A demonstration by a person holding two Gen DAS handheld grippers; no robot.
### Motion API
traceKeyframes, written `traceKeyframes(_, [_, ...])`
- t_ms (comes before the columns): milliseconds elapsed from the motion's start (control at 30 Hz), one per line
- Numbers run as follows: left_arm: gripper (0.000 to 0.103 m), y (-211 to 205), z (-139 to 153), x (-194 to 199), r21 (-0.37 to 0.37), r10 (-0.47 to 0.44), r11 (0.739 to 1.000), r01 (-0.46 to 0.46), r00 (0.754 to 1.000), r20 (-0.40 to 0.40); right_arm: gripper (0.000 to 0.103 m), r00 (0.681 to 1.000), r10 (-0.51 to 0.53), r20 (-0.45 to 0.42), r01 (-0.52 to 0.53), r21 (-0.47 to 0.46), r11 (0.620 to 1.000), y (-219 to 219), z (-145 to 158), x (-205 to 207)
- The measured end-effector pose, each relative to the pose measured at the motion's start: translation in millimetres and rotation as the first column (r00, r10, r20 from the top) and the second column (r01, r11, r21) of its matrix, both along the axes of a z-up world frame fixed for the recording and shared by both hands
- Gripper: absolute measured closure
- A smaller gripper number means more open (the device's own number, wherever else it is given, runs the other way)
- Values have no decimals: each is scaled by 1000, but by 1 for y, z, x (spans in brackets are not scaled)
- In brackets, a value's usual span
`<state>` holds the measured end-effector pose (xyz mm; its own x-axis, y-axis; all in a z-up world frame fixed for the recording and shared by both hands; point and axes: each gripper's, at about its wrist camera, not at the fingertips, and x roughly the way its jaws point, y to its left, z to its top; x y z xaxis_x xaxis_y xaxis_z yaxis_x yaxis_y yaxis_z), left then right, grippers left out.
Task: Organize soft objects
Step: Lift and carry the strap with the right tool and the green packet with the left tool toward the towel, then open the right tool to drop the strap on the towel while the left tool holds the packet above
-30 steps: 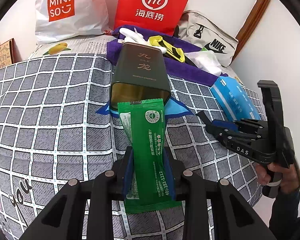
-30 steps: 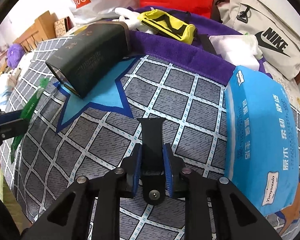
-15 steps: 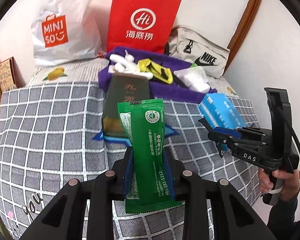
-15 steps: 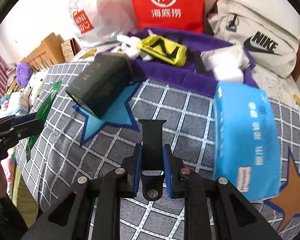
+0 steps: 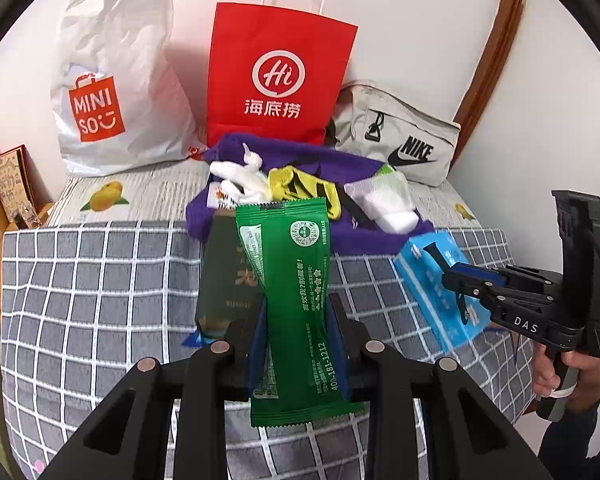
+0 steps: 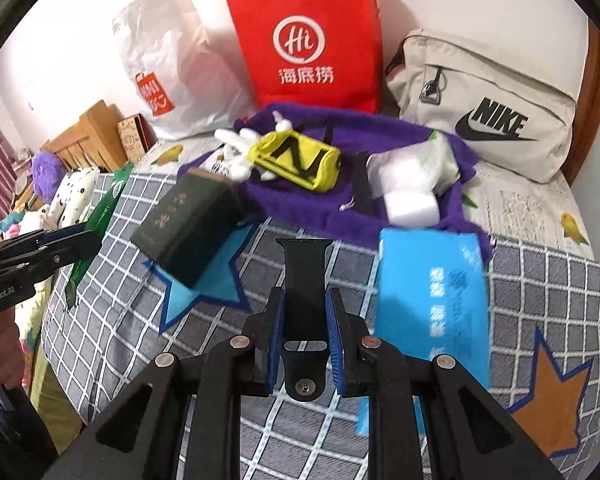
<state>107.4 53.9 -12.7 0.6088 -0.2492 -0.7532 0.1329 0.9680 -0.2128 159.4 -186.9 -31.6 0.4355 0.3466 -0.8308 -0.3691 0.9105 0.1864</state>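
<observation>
The left gripper (image 5: 296,344) is pinching a green snack packet (image 5: 290,296) at lower centre of the left wrist view, the packet standing upright between the jaws and clear of the bed. The right gripper (image 6: 306,320) is pinching a black watch strap (image 6: 305,280) at lower centre of the right wrist view, jaws pressed onto its sides, the strap pointing up the frame. Both items are being carried above the grey checked bedspread (image 5: 92,280).

By my judgement, this is the carrying step: each hand is bringing a picked-up item toward a collecting place. Candidates are sitting in the upper half of both frames: the purple cloth (image 6: 300,200) already bearing a yellow pouch (image 6: 300,160) and white socks (image 6: 412,172), with the red paper bag (image 5: 276,80) and the white Miniso bag (image 5: 116,80) standing behind it. Which one is meant cannot be told.

A dark green tin box (image 6: 188,224) is lying at centre left and a blue tissue pack (image 6: 432,292) at right, so the next move is calling for a path over or between them before either grip is loosened.
</observation>
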Motion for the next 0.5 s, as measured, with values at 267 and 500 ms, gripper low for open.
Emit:
traceKeyframes(267, [76, 0, 6, 41, 15, 25, 1000, -25, 1000, 1, 82, 999, -22, 35, 21, 29, 999, -11, 14, 37])
traceKeyframes(500, [76, -5, 7, 72, 54, 42, 998, -42, 999, -2, 82, 996, -44, 73, 40, 56, 998, -14, 23, 70])
